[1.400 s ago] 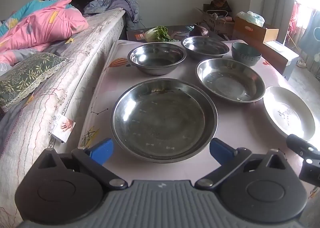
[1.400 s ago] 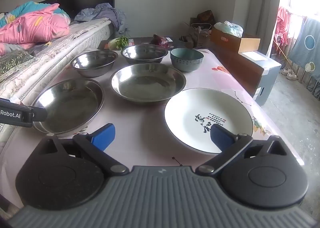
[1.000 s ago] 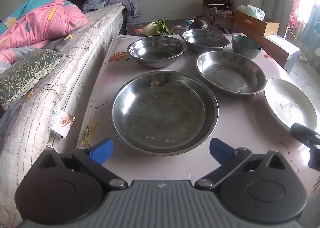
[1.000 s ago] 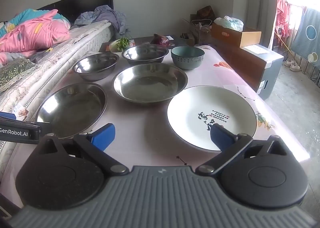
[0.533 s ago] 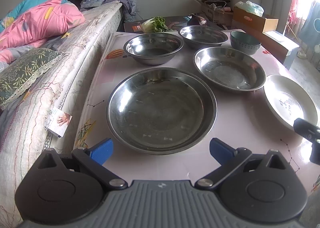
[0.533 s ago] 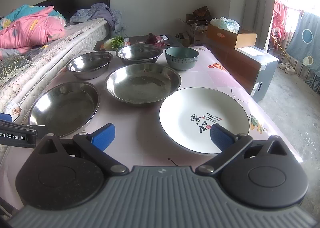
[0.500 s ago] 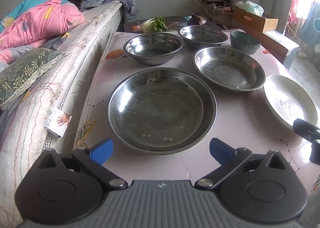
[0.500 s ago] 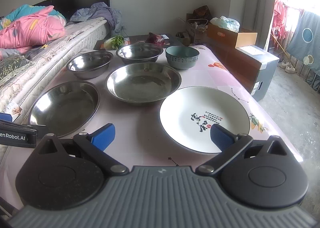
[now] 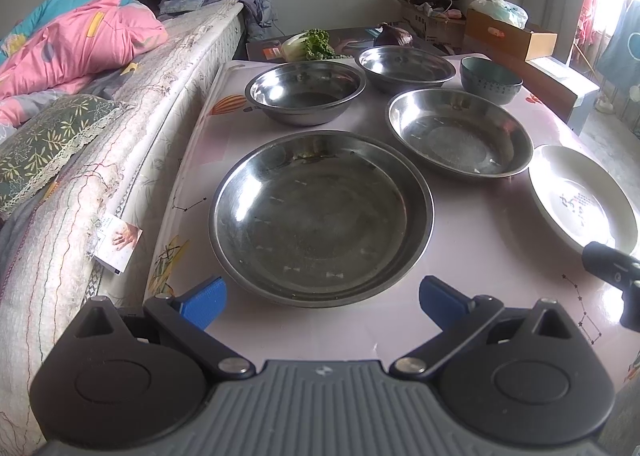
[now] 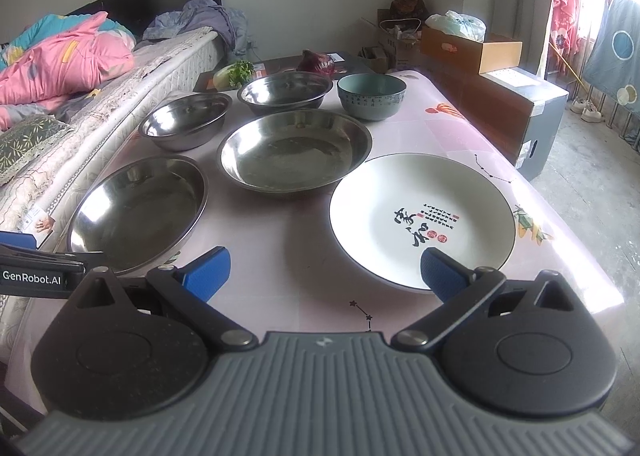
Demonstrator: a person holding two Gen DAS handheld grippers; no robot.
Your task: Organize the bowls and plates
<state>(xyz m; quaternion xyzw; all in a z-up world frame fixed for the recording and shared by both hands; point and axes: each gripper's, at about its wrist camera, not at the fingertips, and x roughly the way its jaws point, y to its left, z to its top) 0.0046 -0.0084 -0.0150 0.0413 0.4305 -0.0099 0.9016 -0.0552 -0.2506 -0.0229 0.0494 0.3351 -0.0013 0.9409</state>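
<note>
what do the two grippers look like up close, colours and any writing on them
Both look alike: a ribbed grey body, two round black hubs with angled black links and silver pivot pins, and blue ridged fingers. The left gripper and right gripper match. In the right wrist view the left one's side carries white "GenRobot.AI" lettering on black. No cables or sleeves show.

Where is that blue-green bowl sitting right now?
The teal bowl sits at the table's far end in the right wrist view, right of the farthest steel bowl, beyond the white plate.

Shiny steel bowls (image 9: 321, 216), glossy tablecloth (image 9: 472, 280)
</note>
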